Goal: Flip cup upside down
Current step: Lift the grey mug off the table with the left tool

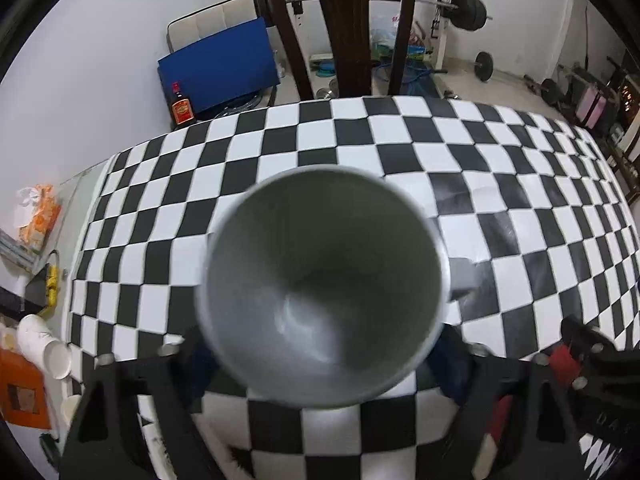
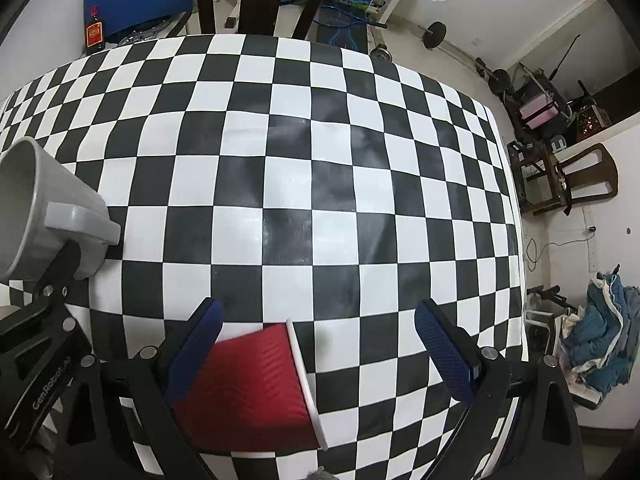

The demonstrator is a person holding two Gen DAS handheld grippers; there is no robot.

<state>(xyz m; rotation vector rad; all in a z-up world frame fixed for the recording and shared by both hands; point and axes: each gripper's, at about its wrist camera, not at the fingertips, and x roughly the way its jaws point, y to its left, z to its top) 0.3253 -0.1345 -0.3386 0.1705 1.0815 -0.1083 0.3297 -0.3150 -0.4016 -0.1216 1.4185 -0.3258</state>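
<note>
Checkered black-and-white surface (image 2: 320,184) fills both views. My left claw (image 1: 320,360) is clamped on the grey cup (image 1: 320,280), tilted with its mouth toward the camera, handle to the right. My right claw (image 2: 320,344) stands apart, a red cup (image 2: 256,392) lying on its side between its fingers.

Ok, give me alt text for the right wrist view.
Open blue-padded tongs hover over a checkered table, a red cup lying sideways between them. At far left, the other tongs hold a grey mug.
</note>
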